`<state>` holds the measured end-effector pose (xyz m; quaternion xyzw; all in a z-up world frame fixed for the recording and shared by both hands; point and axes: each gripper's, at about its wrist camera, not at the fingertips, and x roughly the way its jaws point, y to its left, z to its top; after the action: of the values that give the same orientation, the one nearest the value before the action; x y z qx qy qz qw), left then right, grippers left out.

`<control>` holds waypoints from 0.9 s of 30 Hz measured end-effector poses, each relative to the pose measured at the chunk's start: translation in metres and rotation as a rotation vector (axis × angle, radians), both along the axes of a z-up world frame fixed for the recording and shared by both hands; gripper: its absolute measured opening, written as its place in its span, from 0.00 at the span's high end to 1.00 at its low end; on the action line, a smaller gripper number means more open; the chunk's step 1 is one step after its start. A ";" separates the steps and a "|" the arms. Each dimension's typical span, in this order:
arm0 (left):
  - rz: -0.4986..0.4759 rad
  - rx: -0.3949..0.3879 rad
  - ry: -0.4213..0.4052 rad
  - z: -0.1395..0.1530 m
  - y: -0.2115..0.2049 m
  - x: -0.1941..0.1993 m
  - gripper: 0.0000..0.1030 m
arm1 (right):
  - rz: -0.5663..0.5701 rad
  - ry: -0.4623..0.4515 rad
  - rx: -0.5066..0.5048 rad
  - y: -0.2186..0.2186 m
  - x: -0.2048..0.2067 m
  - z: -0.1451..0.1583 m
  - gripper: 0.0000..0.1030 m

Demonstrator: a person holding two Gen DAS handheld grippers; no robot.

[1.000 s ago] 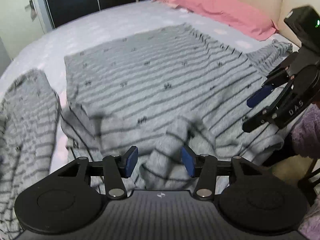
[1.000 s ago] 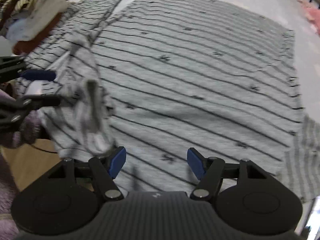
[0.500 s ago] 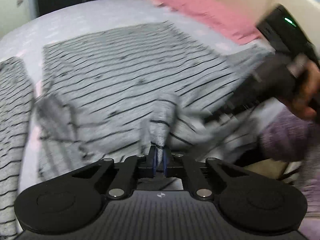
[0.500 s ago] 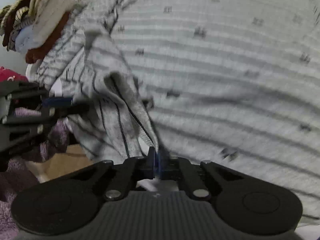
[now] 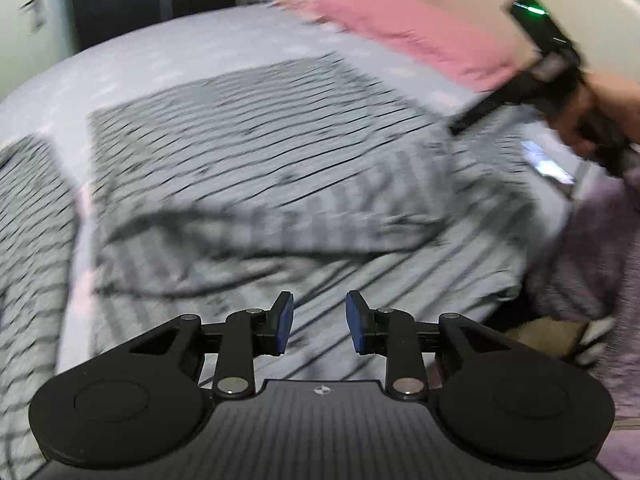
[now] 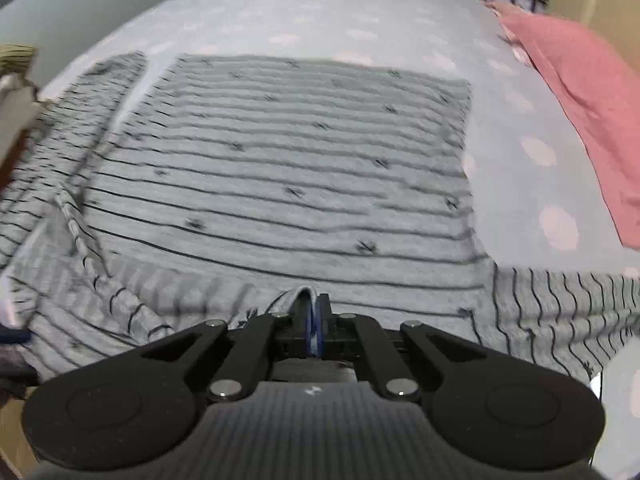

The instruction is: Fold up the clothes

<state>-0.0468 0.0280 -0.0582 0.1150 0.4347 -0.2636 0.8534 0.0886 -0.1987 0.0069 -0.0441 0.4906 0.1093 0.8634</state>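
the grey striped top (image 6: 312, 168) lies spread flat on the bed (image 6: 320, 12), near edge turned over in a loose fold. your right gripper (image 6: 314, 330) is clamped on a pinch of that edge, so you look to be mid-fold, carrying the fabric across the body. your left gripper (image 5: 319, 326) has just been opening and has nothing between its pads. next, lay the held edge down straight, short of the pink pillow (image 6: 580, 92).

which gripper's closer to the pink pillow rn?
Right. The right gripper, jaws shut on the striped shirt, shows in the left wrist view just short of the pink pillow. The left gripper hangs open over the shirt's near edge.
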 end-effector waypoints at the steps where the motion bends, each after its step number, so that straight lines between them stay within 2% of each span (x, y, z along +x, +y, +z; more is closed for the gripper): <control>1: 0.022 0.023 0.001 -0.002 0.003 0.002 0.74 | -0.026 0.008 -0.012 -0.005 0.003 -0.006 0.91; 4: 0.078 0.072 0.005 -0.006 0.012 0.008 0.73 | -0.056 0.015 -0.055 -0.013 0.003 -0.017 0.87; 7: 0.105 0.076 0.014 -0.007 0.021 0.010 0.71 | 0.014 -0.030 -0.030 -0.010 -0.009 -0.013 0.87; 10: 0.124 0.084 0.017 -0.008 0.024 0.013 0.63 | 0.140 -0.078 0.019 0.001 -0.030 -0.012 0.82; 13: 0.123 0.088 0.011 -0.007 0.022 0.014 0.63 | 0.289 -0.096 0.022 0.021 -0.051 -0.016 0.81; 15: 0.119 0.090 0.010 -0.007 0.020 0.014 0.63 | 0.395 -0.110 -0.023 0.036 -0.065 -0.021 0.79; 16: 0.115 0.091 0.011 -0.008 0.019 0.015 0.63 | 0.437 -0.109 -0.050 0.043 -0.070 -0.025 0.75; 19: 0.110 0.096 0.012 -0.010 0.017 0.016 0.63 | 0.506 -0.116 -0.117 0.055 -0.073 -0.039 0.62; 23: 0.118 0.105 0.013 -0.012 0.019 0.017 0.63 | 0.572 -0.139 -0.213 0.066 -0.071 -0.057 0.58; 25: 0.129 0.103 0.015 -0.013 0.021 0.018 0.63 | 0.590 -0.146 -0.255 0.069 -0.066 -0.065 0.65; 26: 0.133 0.102 0.015 -0.013 0.022 0.018 0.63 | 0.591 -0.138 -0.259 0.069 -0.064 -0.066 0.73; 27: 0.138 0.101 0.015 -0.012 0.023 0.018 0.63 | 0.581 -0.140 -0.254 0.068 -0.063 -0.064 0.94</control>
<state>-0.0290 0.0514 -0.0707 0.1257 0.4606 -0.1829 0.8594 0.0260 -0.1303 -0.0570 -0.2971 0.4066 0.2859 0.8153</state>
